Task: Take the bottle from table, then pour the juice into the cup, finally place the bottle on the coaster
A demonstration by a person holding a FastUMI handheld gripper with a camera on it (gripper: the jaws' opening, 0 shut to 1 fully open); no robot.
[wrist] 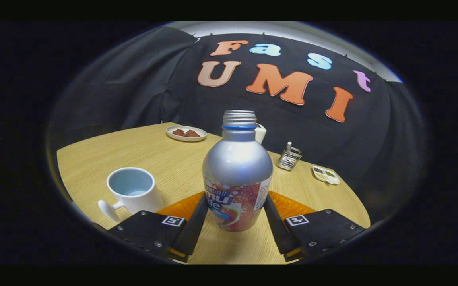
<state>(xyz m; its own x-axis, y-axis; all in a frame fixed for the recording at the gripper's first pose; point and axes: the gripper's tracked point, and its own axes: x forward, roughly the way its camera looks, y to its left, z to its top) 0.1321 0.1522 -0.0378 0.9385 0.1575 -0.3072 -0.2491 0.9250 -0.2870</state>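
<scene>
A silver metal bottle (237,167) with a colourful label and an uncapped threaded neck stands upright between my fingers. My gripper (235,204) is shut on it, one finger pressing each side of the label. An orange coaster (292,207) lies on the wooden table (165,159) just behind the bottle, showing on both sides of it. A white cup (132,190) with a handle sits left of the fingers, its pale inside facing up. I cannot tell whether the bottle's base touches the table.
Beyond the bottle, a white plate (186,133) with brown pieces lies at the table's far edge, and a white jug (260,133) peeks out behind the bottle neck. A wire holder (289,158) and a small tray (326,174) sit to the right.
</scene>
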